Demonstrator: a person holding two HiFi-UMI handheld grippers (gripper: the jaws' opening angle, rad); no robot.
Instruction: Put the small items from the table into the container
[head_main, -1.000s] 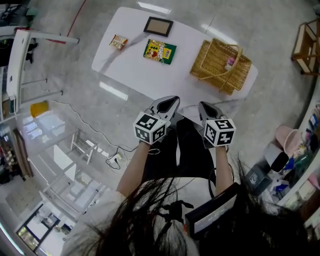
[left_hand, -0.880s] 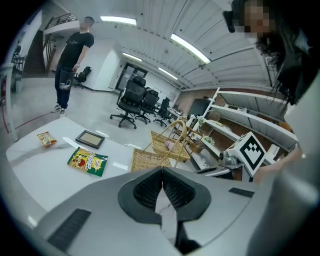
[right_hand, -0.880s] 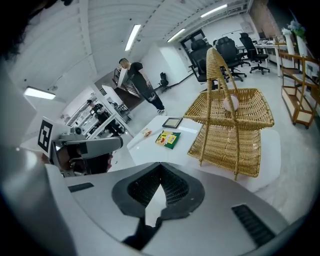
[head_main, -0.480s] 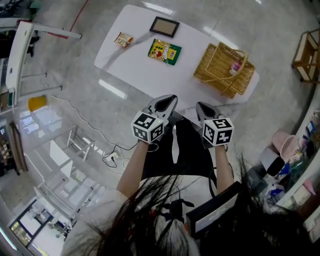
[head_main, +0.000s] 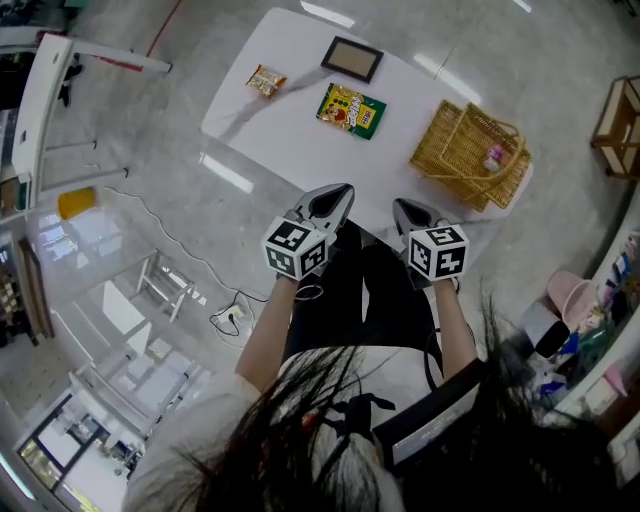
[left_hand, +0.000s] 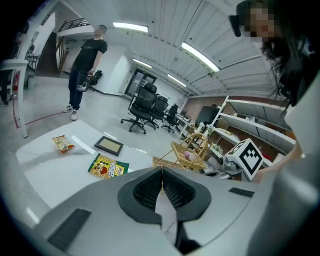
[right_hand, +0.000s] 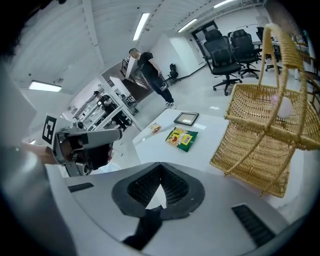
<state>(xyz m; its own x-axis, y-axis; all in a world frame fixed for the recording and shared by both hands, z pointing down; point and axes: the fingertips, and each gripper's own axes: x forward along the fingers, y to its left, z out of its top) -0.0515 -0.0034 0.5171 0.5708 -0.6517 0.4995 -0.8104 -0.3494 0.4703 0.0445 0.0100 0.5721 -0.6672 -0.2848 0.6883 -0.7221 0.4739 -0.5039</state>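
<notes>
Both tools are closed and empty: the left gripper (head_main: 338, 192) has its jaws pressed together with nothing between them, and the right gripper (head_main: 403, 208) is the same. You hold them in front of your body, well apart from the glossy white table with rounded corners (head_main: 300, 130).

What can go wrong, in my judgement:
- If you arrive at a packet with the jaws shut like this, you will only push it. Open them before you come down.
- The flat green snack packet (head_main: 351, 110), near the middle of the table, lies very low on a smooth top. It can slide away from the pads, or you catch only a corner and it falls on the way.
- The small orange-brown snack packet (head_main: 266, 81) is near the left end, so a push may send it over the edge.
- The woven straw basket with a hoop handle (head_main: 470, 155) stands at the right end, close to the edge. It looks light, and a knock on the handle may shift or tip it.

The packets look like thin crinkly foil, soft and slippery. The basket is an open, rough weave and rather stiff, with a small pink thing (head_main: 494, 156) already inside. The dark-framed flat rectangle (head_main: 352, 58) at the far side is rigid, with sharp corners.
</notes>
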